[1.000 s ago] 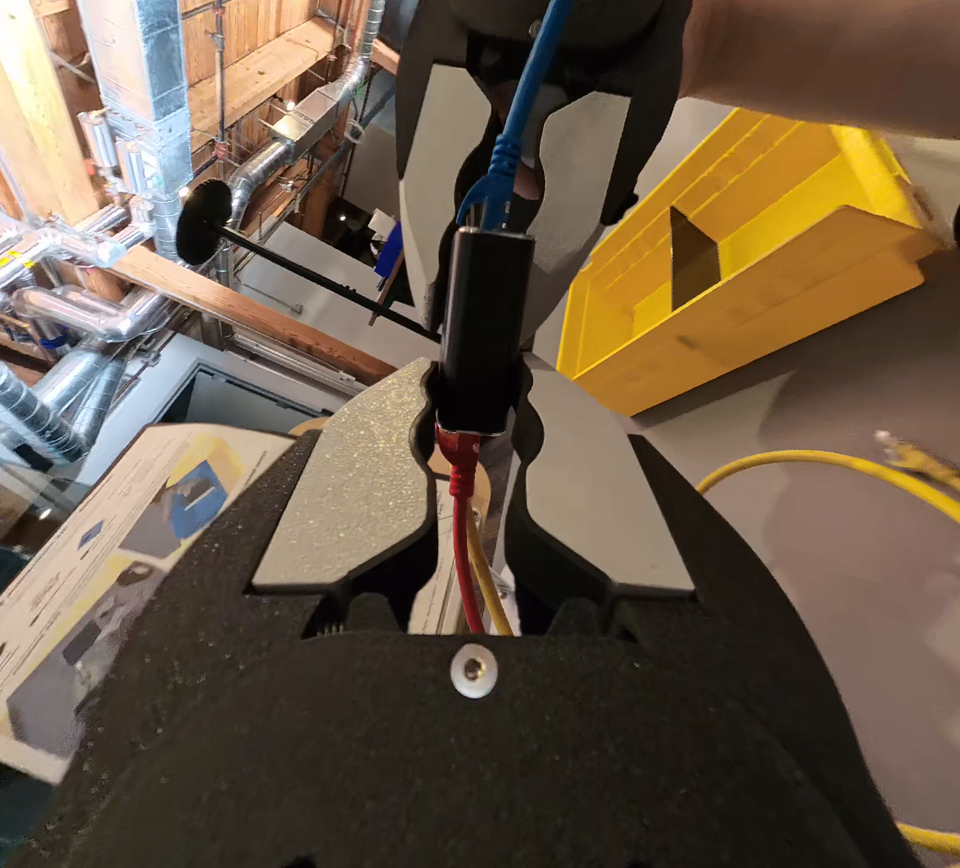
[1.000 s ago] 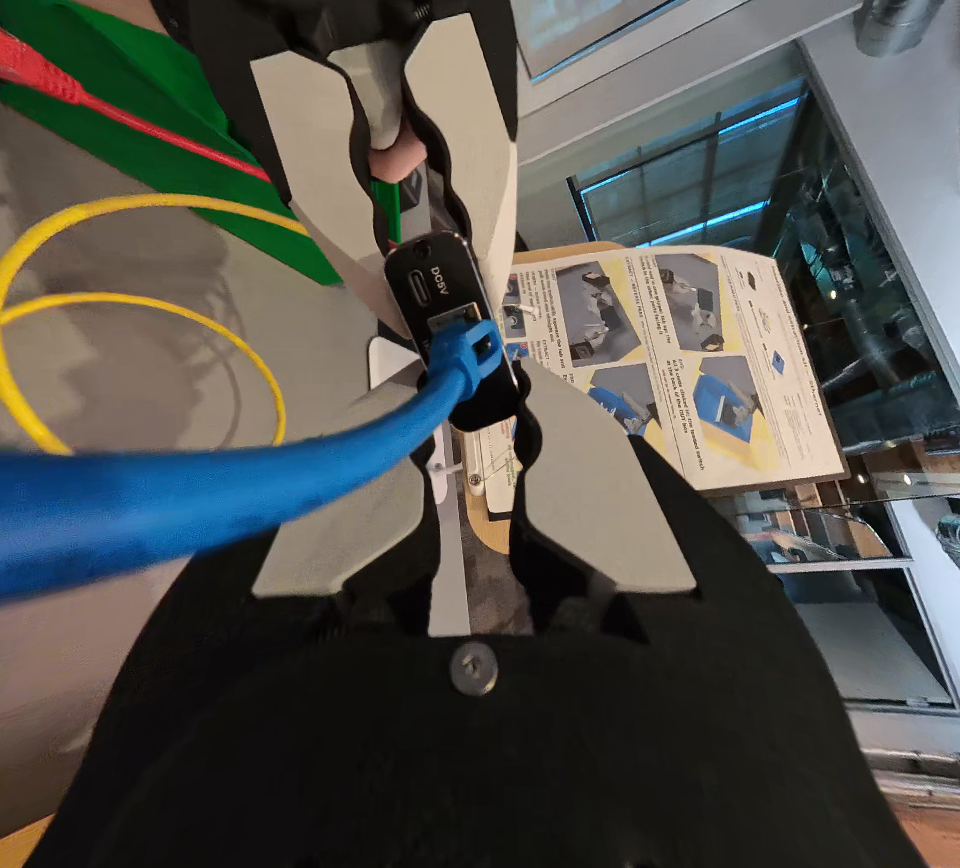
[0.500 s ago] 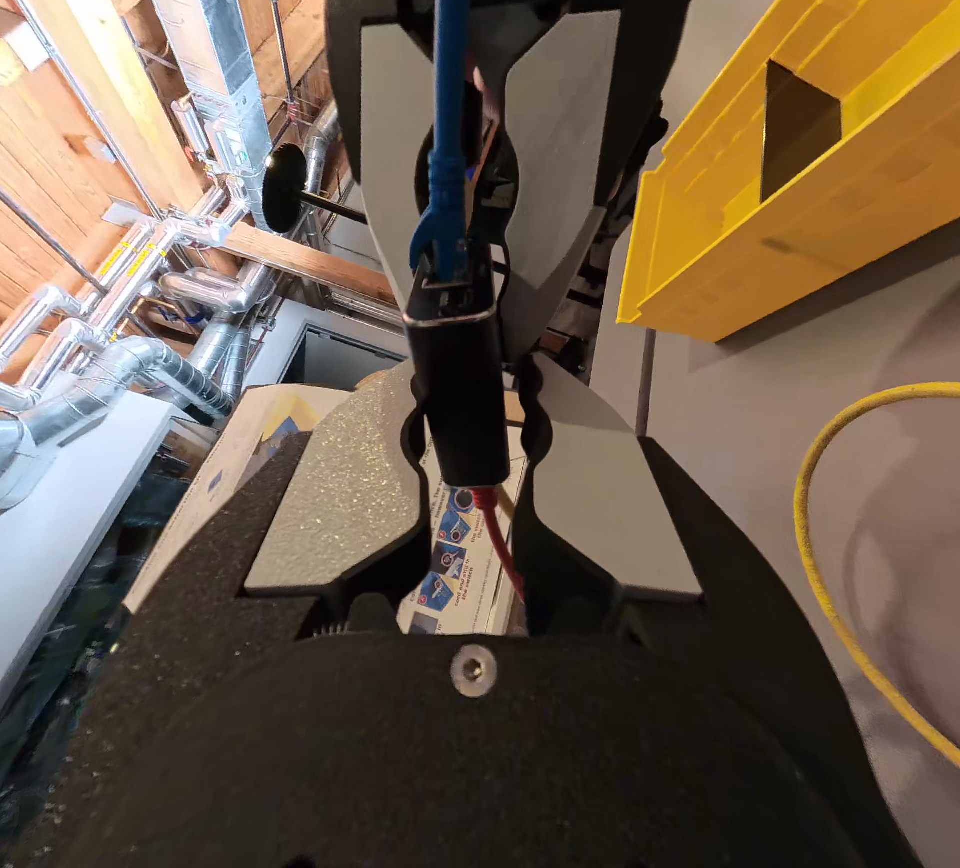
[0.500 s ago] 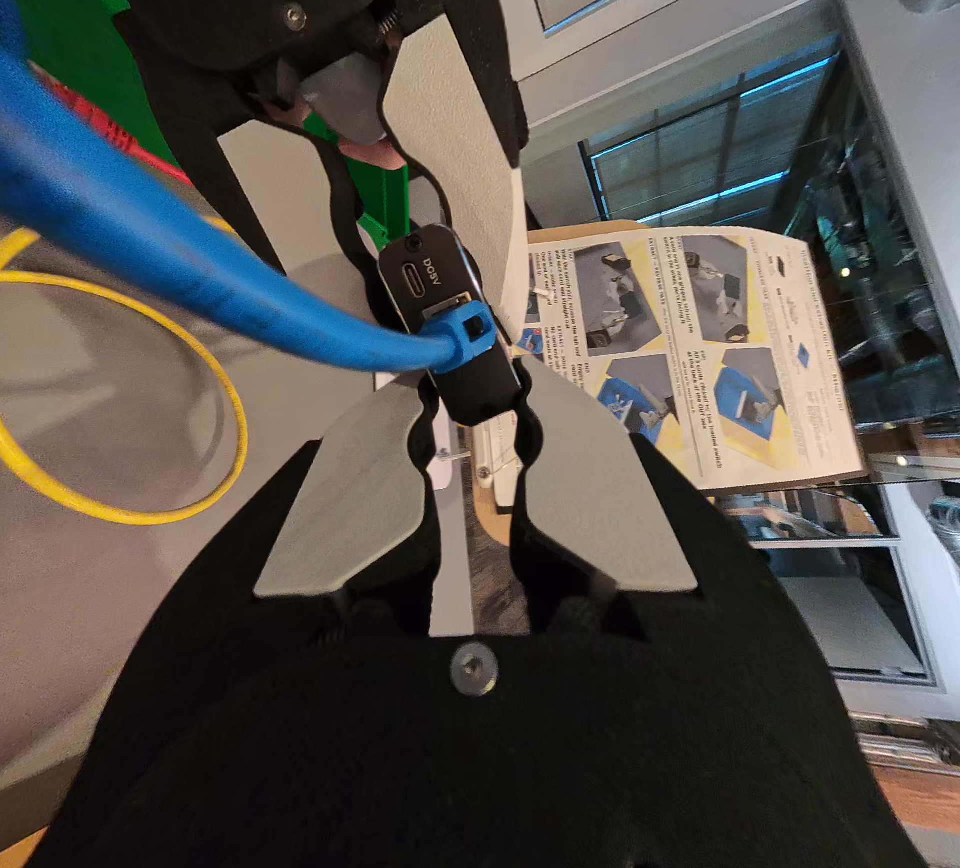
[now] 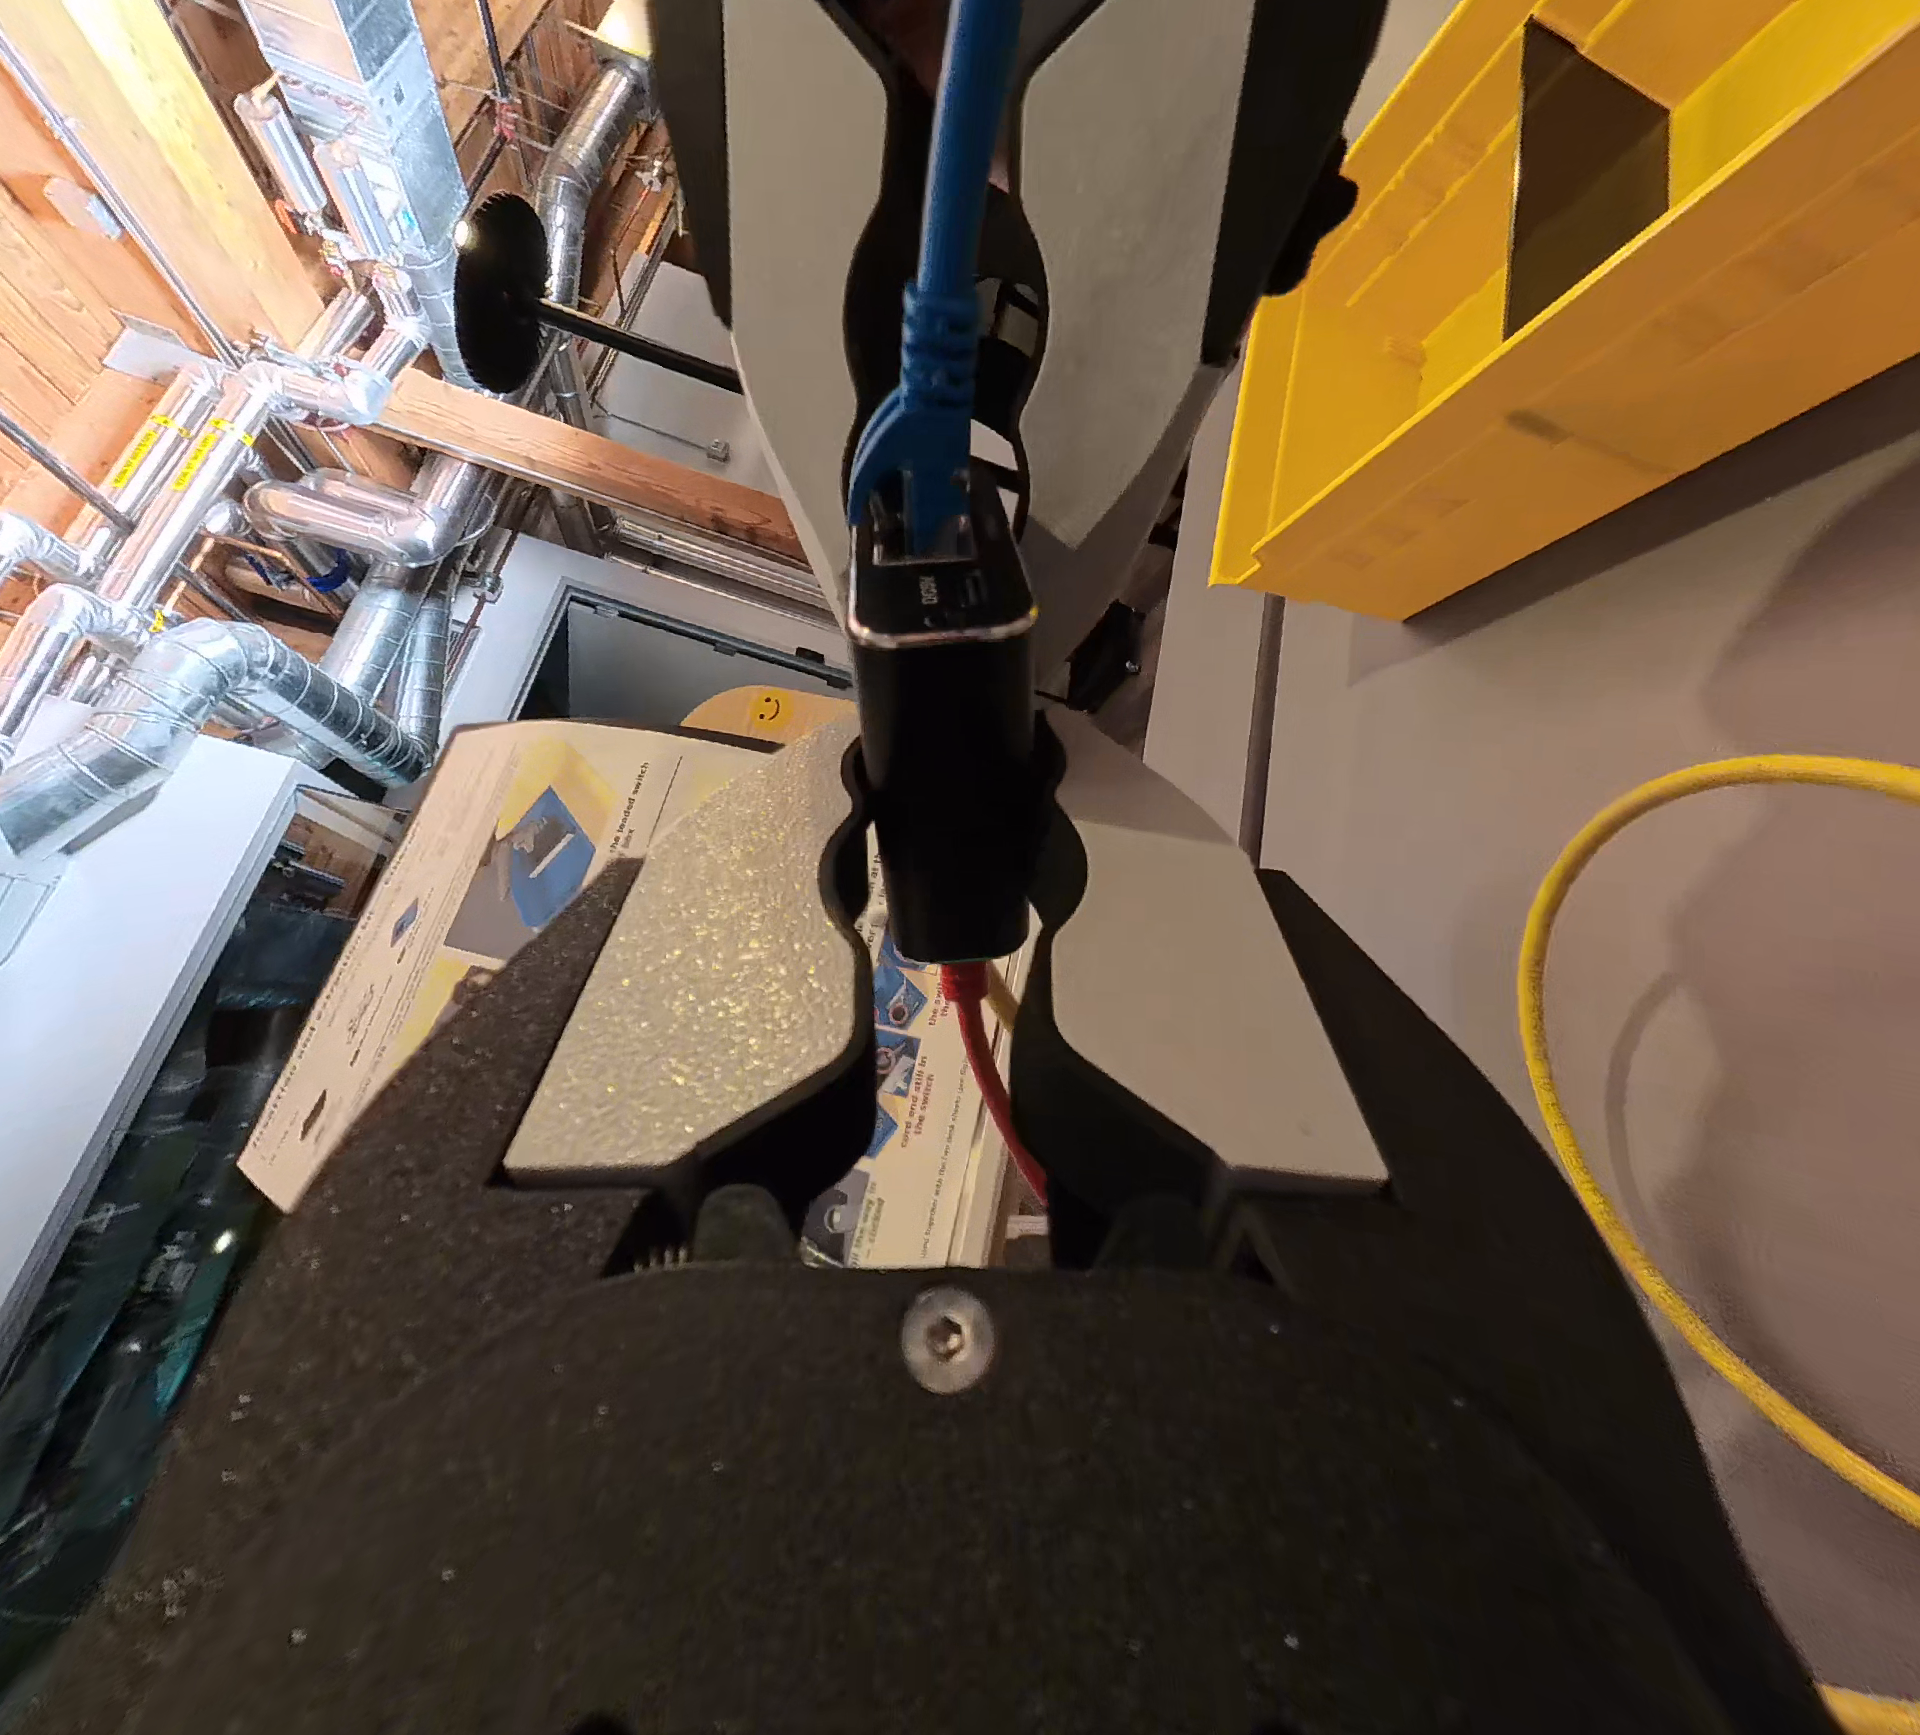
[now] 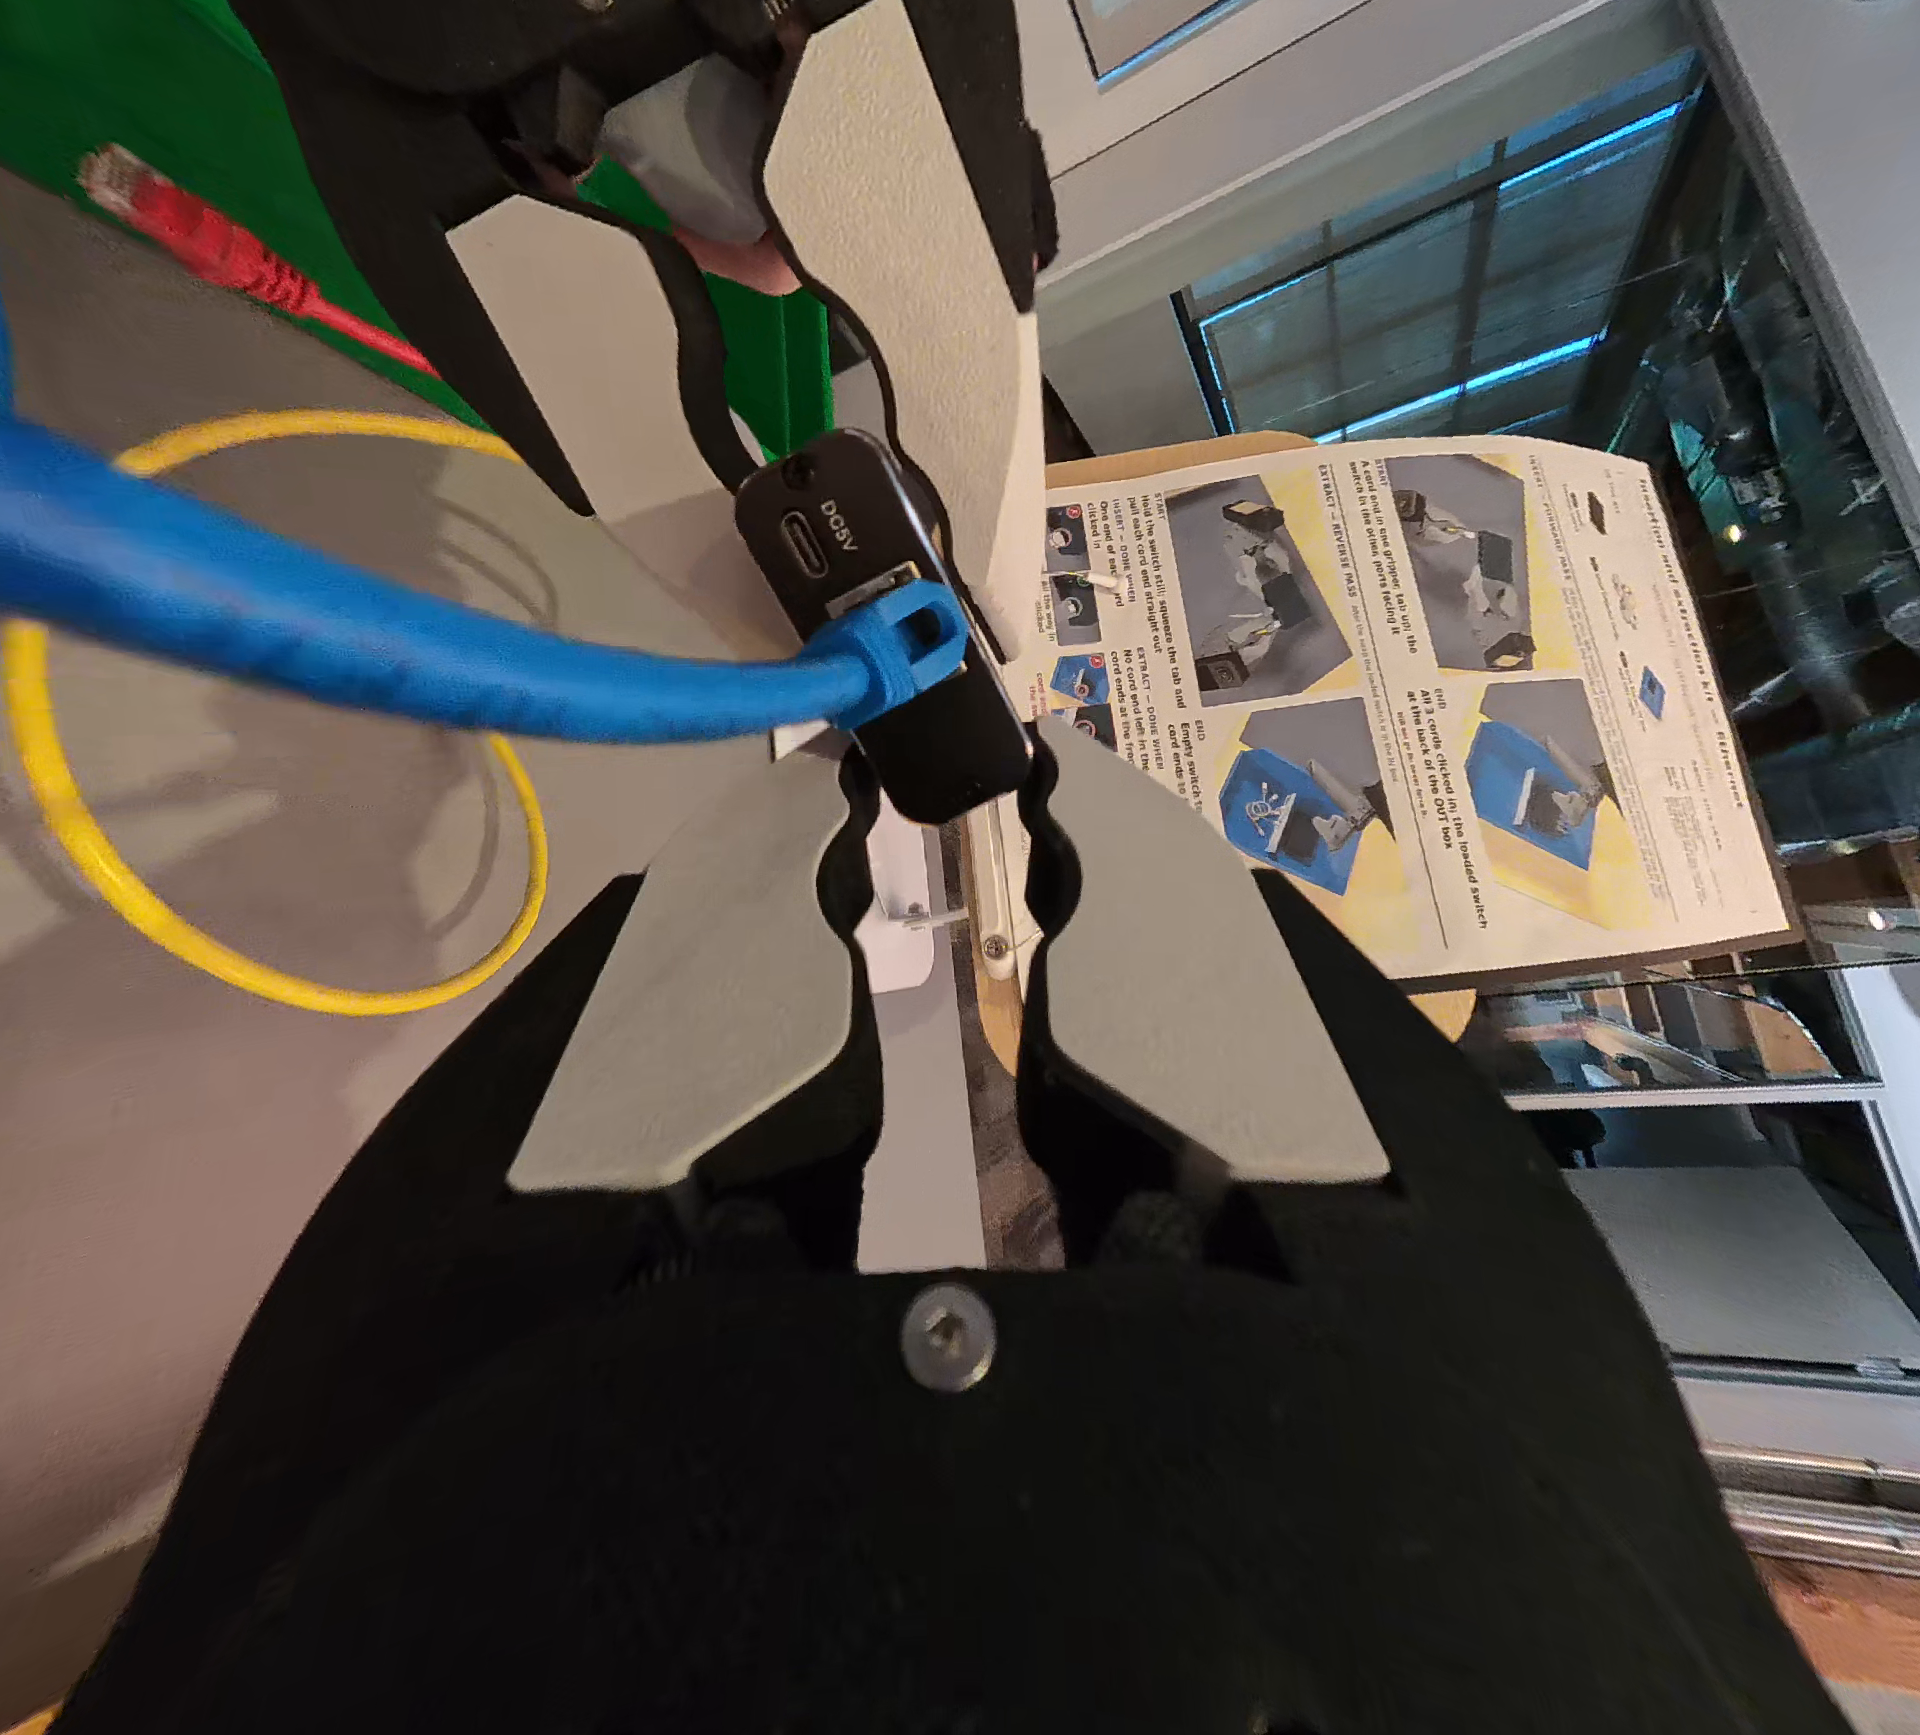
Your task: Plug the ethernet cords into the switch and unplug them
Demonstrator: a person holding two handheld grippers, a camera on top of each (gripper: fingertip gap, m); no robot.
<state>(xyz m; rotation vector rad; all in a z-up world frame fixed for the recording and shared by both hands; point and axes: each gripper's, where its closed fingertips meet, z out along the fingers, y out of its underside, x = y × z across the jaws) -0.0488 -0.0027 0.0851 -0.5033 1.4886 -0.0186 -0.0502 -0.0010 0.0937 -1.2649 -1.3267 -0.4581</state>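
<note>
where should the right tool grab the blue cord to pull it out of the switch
Probably the blue boot where it meets the black switch, not the bent blue cord behind it. Come in from the port end, fingers across the boot's hooded tab side, since the left tool already clamps the switch's body.

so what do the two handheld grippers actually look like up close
Both grippers, left and right, have a rough, speckled black body, one silver hex screw in the middle, and two flat pale grey finger plates edged with wavy black rubbery pads. No sleeves show.
</note>
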